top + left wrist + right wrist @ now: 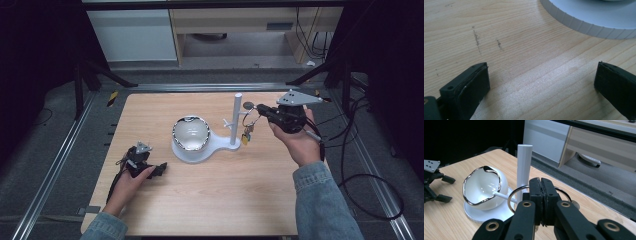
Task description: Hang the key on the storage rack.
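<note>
Key ring [517, 195]: a metal loop pinched between the pressed-together jaws of the right gripper [541, 195], held just in front of the white post [524, 167] at the centre of the right gripper view. A thin side peg [502, 195] on the post reaches toward the loop; whether the ring passes over it cannot be told. The high view adds keys and a yellow tag [246, 136] hanging below the ring [248, 119], right of the post [235, 117], with the right gripper [263, 110] in the right hand [295, 137].

White bowl [190, 133] with a wavy chrome rim sits on the stand base [216, 145], centre frame.

Left gripper [159, 169], lower left of the high view, rests on the wooden table [240, 200]. Its own view shows the jaws spread wide over bare wood, the ribbed base edge [584, 26] at upper right
</note>
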`<state>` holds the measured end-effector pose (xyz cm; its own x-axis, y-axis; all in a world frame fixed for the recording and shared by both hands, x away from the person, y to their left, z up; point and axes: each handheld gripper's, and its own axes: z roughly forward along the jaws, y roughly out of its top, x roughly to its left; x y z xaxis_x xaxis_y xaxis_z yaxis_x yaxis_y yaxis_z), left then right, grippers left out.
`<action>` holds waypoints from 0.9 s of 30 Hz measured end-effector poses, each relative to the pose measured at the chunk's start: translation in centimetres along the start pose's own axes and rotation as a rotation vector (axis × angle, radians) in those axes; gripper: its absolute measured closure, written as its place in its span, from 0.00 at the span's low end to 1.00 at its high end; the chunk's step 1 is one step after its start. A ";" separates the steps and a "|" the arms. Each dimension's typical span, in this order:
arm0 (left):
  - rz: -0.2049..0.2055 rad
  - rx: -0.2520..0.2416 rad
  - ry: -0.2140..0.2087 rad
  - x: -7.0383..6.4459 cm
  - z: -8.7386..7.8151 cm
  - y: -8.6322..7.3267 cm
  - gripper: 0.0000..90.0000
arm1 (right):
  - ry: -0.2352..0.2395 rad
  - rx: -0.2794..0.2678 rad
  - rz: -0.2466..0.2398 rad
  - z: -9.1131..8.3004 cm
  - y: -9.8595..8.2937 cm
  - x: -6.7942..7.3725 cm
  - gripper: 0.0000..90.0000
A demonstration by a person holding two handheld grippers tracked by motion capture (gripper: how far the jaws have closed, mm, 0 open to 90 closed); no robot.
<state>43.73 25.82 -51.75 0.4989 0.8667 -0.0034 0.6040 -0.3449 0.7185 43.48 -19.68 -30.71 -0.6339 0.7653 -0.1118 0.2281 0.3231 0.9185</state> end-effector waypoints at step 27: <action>0.001 0.000 -0.001 0.0 0.0 0.0 0.00 | 0.013 0.018 0.022 1.2 -0.6 -0.3 0.99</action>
<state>43.74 25.83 -51.75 0.5002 0.8659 -0.0031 0.6033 -0.3460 0.7185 44.43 -19.47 -31.68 -0.6383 0.7648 -0.0869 0.2547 0.3164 0.9138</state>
